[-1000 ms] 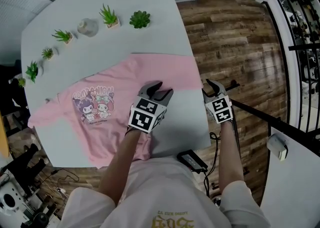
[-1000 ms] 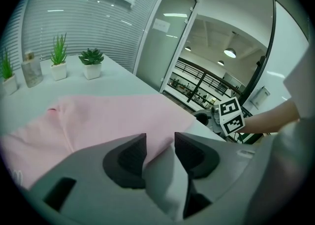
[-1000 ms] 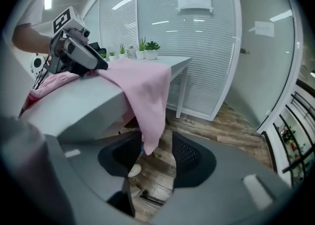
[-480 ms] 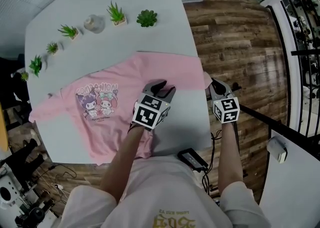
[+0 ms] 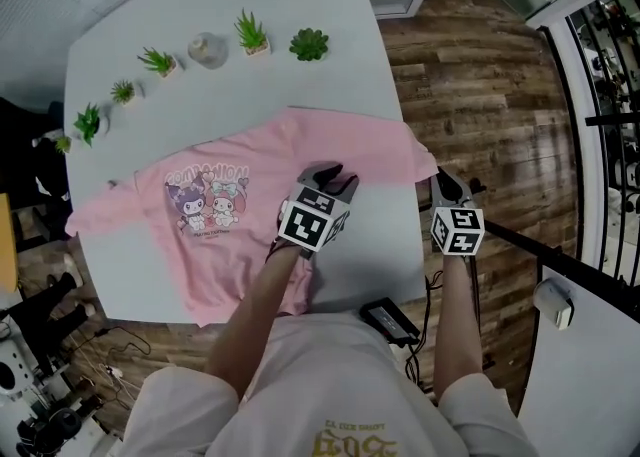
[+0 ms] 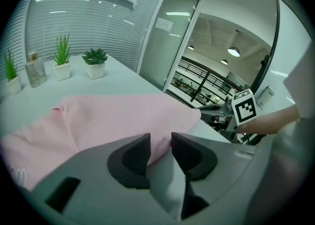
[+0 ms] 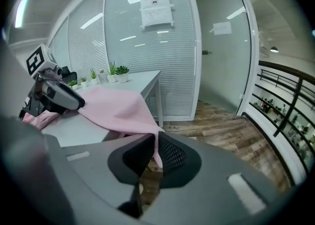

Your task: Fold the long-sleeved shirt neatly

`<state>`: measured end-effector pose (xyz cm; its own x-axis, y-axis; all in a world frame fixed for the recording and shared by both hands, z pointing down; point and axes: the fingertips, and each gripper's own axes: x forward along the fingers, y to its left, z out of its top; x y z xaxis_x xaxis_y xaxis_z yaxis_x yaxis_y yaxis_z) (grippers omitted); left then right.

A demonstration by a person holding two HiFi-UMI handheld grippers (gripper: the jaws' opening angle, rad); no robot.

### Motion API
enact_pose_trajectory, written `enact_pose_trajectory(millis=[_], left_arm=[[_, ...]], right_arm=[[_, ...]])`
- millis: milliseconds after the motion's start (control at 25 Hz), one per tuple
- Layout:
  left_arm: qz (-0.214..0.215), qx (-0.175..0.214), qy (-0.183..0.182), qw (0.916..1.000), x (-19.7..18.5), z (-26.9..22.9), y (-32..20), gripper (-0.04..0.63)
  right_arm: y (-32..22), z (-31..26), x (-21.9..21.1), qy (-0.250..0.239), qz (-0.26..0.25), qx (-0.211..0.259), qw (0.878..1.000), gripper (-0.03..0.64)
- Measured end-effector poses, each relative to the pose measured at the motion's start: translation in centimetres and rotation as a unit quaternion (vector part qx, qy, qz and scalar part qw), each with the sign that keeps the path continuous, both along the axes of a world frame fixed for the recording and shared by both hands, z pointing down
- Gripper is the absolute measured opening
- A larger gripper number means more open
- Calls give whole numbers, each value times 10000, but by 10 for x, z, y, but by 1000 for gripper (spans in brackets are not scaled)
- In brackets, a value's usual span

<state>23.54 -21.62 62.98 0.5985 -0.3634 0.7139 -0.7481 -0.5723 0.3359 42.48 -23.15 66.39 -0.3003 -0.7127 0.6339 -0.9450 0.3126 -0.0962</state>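
Landmark: bench (image 5: pixel 200 5), pale and bare over its far half.
Long-sleeved shirt (image 5: pixel 230 235): pink, spread flat and front up across the bench's near half, with the hem at the bench's near edge.
Cartoon print (image 5: pixel 210 203): on the chest, facing up, so the folding has apparently only begun.
Right-hand sleeve (image 5: pixel 400 150): runs across to the bench's right edge. Its end is lifted clear of the bench top, not draped over the edge.
Right tool (image 7: pixel 155 140): just off the bench's right edge. Its jaws have just been closing and are now pinched on the thin end of the right-hand sleeve. Purpose, as judged: to carry the sleeve back over the body.
Left tool (image 6: pixel 160 140): above the bench's near half, on the body of the shirt where the right-hand sleeve joins it. Its jaws have just been closing, and a small ridge of pink cloth is caught between the pads. Purpose, as judged: to pin or mark the fold line while the sleeve is swung in.
Far sleeve (image 5: pixel 95 217): hangs slightly past the bench's left edge, untouched.
Potted plants (image 5: pixel 250 33): a row along the bench's far edge, well apart from the cloth and out of the folding area.
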Motion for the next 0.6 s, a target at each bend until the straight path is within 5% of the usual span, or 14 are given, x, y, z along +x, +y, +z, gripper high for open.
enact_pose_trajectory(millis=[600], left_arm=[[46,19,-165,9999,-1,1,-1,118]], right_arm=[[-3,-45,5,2,318,229,9992,35]])
